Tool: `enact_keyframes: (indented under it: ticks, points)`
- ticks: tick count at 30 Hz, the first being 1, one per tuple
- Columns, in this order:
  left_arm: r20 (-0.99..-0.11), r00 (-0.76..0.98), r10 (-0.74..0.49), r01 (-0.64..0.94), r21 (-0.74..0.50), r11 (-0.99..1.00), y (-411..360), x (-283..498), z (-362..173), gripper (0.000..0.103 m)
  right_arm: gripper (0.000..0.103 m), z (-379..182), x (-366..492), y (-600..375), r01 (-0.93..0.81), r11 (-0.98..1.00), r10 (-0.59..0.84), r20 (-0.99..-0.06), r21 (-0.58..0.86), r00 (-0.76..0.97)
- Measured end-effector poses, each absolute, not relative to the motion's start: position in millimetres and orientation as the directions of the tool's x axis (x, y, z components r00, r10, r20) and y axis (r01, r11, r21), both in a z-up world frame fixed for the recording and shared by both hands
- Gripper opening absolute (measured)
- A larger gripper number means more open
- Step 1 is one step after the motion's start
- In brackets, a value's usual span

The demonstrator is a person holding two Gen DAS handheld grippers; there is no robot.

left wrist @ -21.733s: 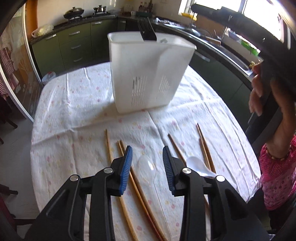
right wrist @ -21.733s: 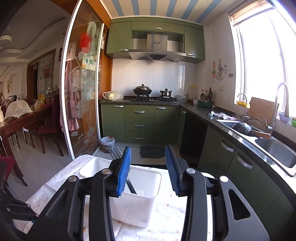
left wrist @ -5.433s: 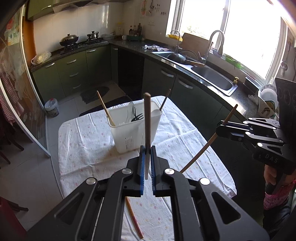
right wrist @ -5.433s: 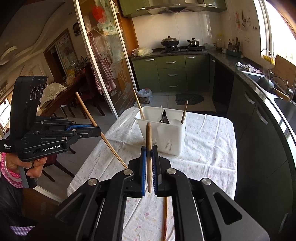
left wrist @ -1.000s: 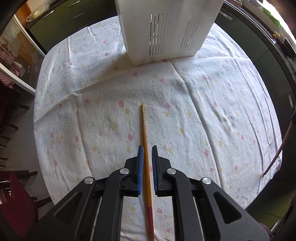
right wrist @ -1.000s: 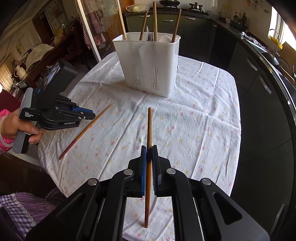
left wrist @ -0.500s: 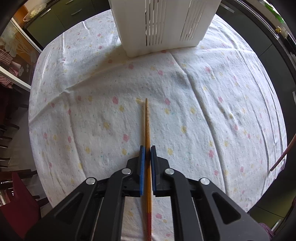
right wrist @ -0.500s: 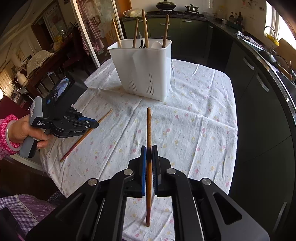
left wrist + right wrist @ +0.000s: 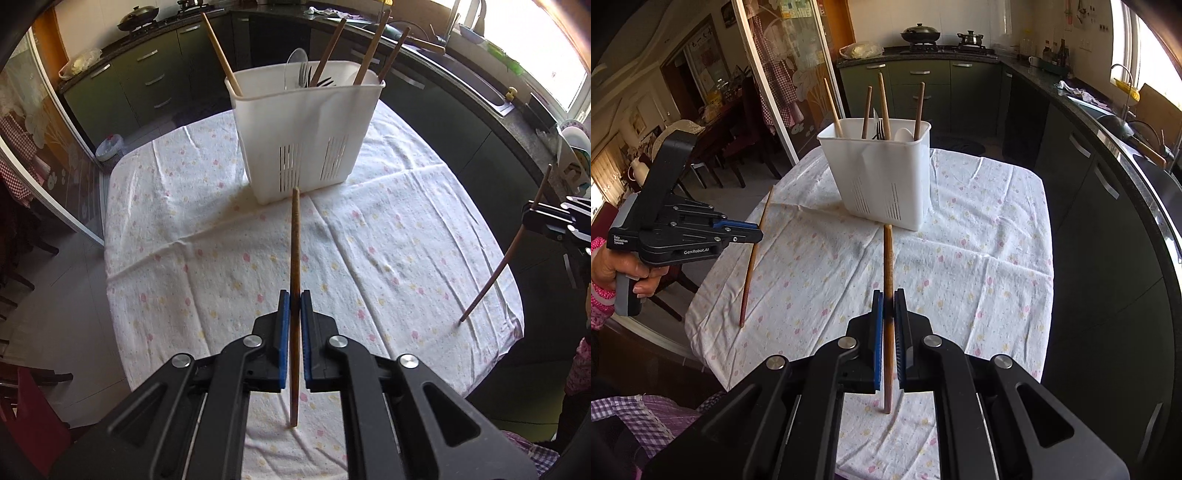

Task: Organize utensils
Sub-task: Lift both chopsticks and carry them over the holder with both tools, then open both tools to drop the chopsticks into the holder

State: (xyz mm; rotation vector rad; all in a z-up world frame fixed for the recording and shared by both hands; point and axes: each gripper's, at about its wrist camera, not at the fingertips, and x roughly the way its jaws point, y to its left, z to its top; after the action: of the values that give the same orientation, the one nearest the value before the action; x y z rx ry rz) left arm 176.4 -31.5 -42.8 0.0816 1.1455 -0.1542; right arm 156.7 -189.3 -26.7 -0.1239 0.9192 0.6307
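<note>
Bright daylight from the window [image 9: 546, 48] blows out to glare, frames sharp, fisheye bending and darkening the edges.

A floral tablecloth [image 9: 388, 258] covered the table; a wok [image 9: 919, 35] sat on the stove beyond.

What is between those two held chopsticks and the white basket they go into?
Nothing visible. Only bare tablecloth lies between each held chopstick and the white basket. Four chopsticks already stand inside, leaving open space.
</note>
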Motion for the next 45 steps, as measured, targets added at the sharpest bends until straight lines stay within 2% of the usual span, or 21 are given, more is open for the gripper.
enact_keyframes:
  ticks: [15,21,32,38,45]
  points:
    - [-0.84,0.528,-0.126,0.193,-0.026,0.981,-37.9,161.7,21.4,0.006,0.006,19.7,152.6,-173.7,-0.594,0.795,0.483,-0.723,0.125,0.495]
    - [-0.793,0.595,-0.132,0.202,-0.011,0.979,-42.9,168.1,62.4,0.006,0.006,54.5,162.7,-169.2,-0.598,0.793,0.494,-0.696,0.114,0.522]
    - [-0.661,0.743,-0.108,0.161,0.02,0.987,-46.5,203.2,148.7,0.006,0.007,156.7,197.7,-157.8,-0.612,0.774,0.593,-0.527,0.163,0.609]
    - [-0.63,0.772,-0.089,0.133,0.022,0.991,-43.9,236.2,149.1,0.006,0.006,189.8,223.4,-135.7,-0.614,0.77,0.615,-0.449,0.17,0.648]
    - [-0.682,0.727,-0.076,0.129,0.027,0.991,-43.3,274.2,107.4,0.006,0.006,172.0,267.0,-104.0,-0.57,0.81,0.557,-0.489,0.139,0.672]
